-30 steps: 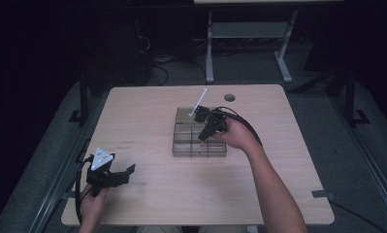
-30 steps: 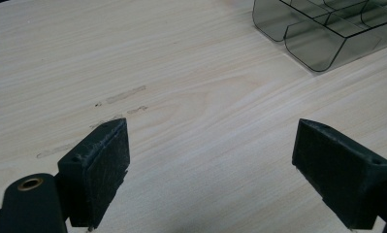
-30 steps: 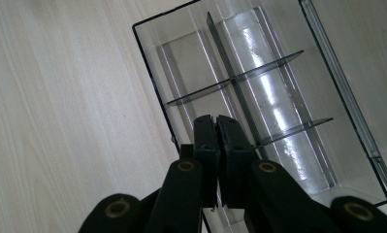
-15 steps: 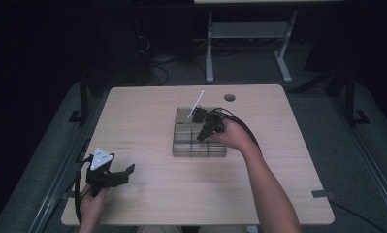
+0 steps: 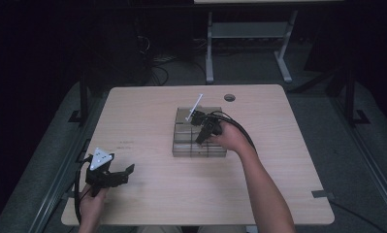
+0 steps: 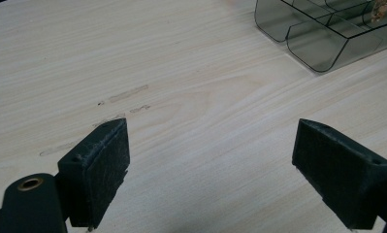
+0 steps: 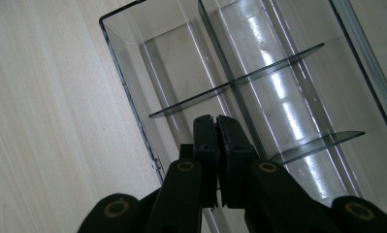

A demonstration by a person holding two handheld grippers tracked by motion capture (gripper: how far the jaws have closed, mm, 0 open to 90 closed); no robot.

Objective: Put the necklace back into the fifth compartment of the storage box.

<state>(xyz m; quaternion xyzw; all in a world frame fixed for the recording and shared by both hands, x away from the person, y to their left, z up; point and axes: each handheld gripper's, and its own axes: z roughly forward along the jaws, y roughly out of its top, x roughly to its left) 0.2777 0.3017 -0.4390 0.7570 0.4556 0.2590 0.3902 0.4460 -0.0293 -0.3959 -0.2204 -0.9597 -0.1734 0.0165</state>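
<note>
Pale wooden counter [image 5: 147,107], with a round hole [image 5: 230,97] near the far edge. Clear smoke-tinted organizer tray [image 5: 199,145], split into compartments by thin dividers, set about mid-counter. Right claw [image 7: 217,121] poised over the tray, jaws pressed together with nothing seen between, tips above a dividing wall. Left claw [image 6: 210,160] near the counter's front-left corner, well apart from the tray, jaws spread wide, empty.

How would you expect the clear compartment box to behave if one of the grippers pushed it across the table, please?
The clear compartment box looks like thin, rigid plastic, so probably light and stiff. Its smooth flat base on the bare wooden table would likely slide rather than tip, being low and wide. The thin dividers could crack if squeezed.
</note>
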